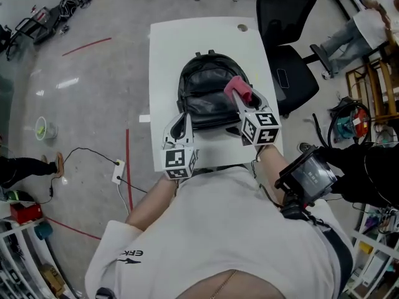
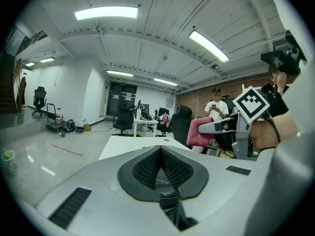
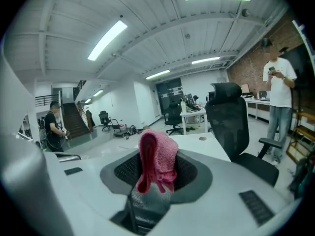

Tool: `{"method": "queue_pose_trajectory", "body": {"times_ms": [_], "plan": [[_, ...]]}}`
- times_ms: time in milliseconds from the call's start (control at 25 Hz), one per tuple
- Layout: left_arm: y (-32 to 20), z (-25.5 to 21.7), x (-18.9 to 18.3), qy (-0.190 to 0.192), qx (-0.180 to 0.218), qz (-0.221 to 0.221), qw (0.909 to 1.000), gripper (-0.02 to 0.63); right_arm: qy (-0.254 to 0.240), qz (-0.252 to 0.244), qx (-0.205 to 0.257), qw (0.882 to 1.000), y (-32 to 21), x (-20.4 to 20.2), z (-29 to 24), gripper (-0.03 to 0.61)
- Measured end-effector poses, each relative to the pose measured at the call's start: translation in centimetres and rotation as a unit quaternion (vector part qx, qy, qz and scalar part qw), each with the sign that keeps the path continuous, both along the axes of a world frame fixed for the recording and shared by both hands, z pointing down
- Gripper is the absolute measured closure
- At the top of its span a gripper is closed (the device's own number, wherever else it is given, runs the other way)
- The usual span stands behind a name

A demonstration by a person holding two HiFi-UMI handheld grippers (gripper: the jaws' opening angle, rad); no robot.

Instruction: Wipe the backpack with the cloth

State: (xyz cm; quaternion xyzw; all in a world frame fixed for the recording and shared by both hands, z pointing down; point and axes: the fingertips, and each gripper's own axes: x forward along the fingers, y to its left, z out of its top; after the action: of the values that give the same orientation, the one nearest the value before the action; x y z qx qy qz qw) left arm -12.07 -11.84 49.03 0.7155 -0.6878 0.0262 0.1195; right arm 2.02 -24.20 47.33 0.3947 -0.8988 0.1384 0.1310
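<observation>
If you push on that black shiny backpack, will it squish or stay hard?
Probably squishes: the black leather-look backpack shows creases and a slumped, rounded shape, so it seems loosely filled. Lying flat on the white table, it likely won't tip, though it might slide on that smooth top. Its glossy skin may let the pink terry cloth glide.

Grey polished concrete floor [image 1: 93, 104], red tape lines [image 1: 86, 47] across it. White table [image 1: 165, 61] mid-room, black office chair [image 1: 287, 55] just beside its right edge. White beamed ceiling [image 2: 147, 43], strip lights [image 2: 106, 13] lit. Brick wall [image 3: 246, 68] one side, dark staircase [image 3: 78, 119] far end. White power strip [image 1: 117, 171] on floor.
</observation>
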Motion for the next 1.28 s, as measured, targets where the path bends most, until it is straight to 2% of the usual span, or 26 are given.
{"method": "queue_pose_trajectory", "body": {"times_ms": [400,640,960,1280], "plan": [[-2.0,3.0,0.0,0.007,-0.044,-0.007,0.9990,0.611,0.070,-0.002,0.008,0.998,-7.9,-1.2,1.8,0.426],[-2.8,4.6,-0.7,0.009,-0.065,-0.018,0.9977,0.611,0.119,-0.007,-0.007,0.993,-12.6,-2.9,5.4,0.426],[-3.4,6.2,-2.1,0.011,-0.090,-0.026,0.9956,0.611,0.207,-0.015,-0.034,0.978,-16.1,-3.9,11.4,0.426],[-4.5,7.4,-2.8,0.020,-0.105,-0.020,0.9941,0.611,0.278,-0.046,-0.038,0.959,-16.9,-6.3,14.2,0.431]]}}
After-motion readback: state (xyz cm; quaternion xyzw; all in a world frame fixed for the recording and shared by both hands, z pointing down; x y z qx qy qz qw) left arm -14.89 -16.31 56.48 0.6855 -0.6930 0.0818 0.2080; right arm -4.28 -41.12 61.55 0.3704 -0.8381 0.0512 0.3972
